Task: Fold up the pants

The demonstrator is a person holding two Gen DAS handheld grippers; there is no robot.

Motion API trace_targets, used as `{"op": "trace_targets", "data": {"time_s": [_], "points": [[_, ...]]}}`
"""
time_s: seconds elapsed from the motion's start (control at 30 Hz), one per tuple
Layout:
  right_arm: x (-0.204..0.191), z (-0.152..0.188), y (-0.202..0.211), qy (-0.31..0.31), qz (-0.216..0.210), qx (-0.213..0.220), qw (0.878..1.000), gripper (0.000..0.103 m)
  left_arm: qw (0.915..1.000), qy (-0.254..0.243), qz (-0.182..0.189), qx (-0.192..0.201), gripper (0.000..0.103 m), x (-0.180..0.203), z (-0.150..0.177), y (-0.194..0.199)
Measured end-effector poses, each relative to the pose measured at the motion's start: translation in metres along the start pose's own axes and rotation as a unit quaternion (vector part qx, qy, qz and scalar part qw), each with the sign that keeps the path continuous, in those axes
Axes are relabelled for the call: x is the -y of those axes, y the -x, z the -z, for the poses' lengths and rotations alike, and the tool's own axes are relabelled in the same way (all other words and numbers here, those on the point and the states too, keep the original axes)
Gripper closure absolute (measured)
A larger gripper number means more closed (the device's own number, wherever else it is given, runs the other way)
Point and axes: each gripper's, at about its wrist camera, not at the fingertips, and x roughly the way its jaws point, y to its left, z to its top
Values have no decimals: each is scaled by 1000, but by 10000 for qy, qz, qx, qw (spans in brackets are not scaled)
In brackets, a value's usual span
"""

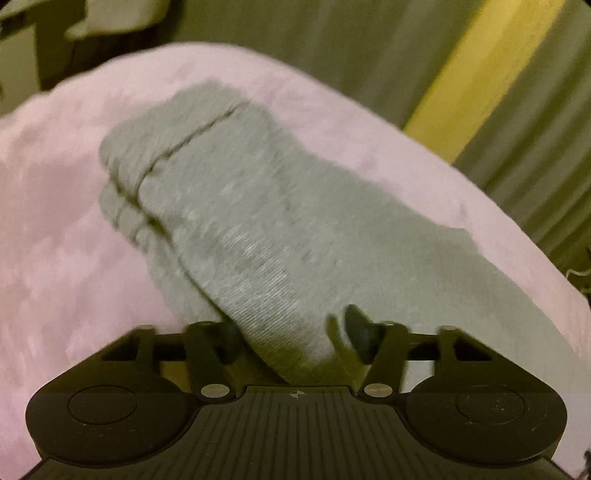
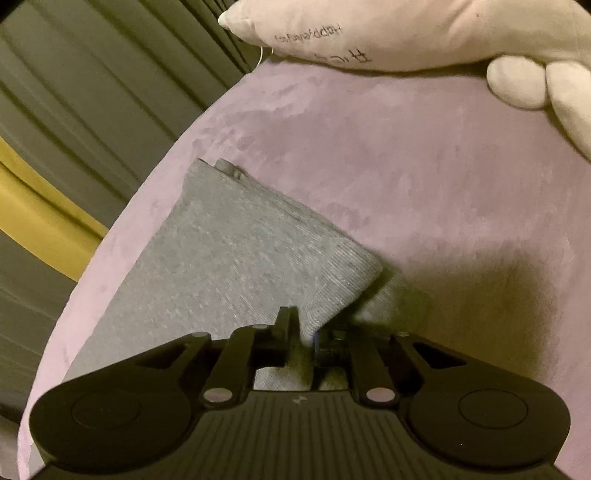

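Grey knit pants [image 1: 236, 206] lie partly folded on a pink velvety surface [image 1: 55, 258], the ribbed waistband at the far left. My left gripper [image 1: 295, 339] has a fold of the grey fabric between its fingers, which stand fairly wide apart. The view is blurred. In the right wrist view the pants [image 2: 229, 251] lie as a flat folded panel. My right gripper [image 2: 306, 332] is shut on their near corner, lifting it slightly off the pink surface [image 2: 424, 184].
A white cushion with printed text [image 2: 369, 33] and a white plush shape [image 2: 528, 85] sit at the far edge of the pink surface. Beyond the edge hang grey-green curtains with a yellow stripe [image 1: 480, 74].
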Motion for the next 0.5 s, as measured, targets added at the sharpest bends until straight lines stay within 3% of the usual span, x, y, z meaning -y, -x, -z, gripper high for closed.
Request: {"op": "trace_targets", "data": {"time_s": [0.2,0.4,0.5], "points": [[2,3,11,-159,-154,175,9996,99,9997,235,112,18,88,-12,4,11],[3,17,47,-215,-356,617,9972,99,9994,-63,187,283,88,-10,9,26],[0,24,43,251,223,771,9965,99,9999,-128,-24,27,83,-10,10,25]]}}
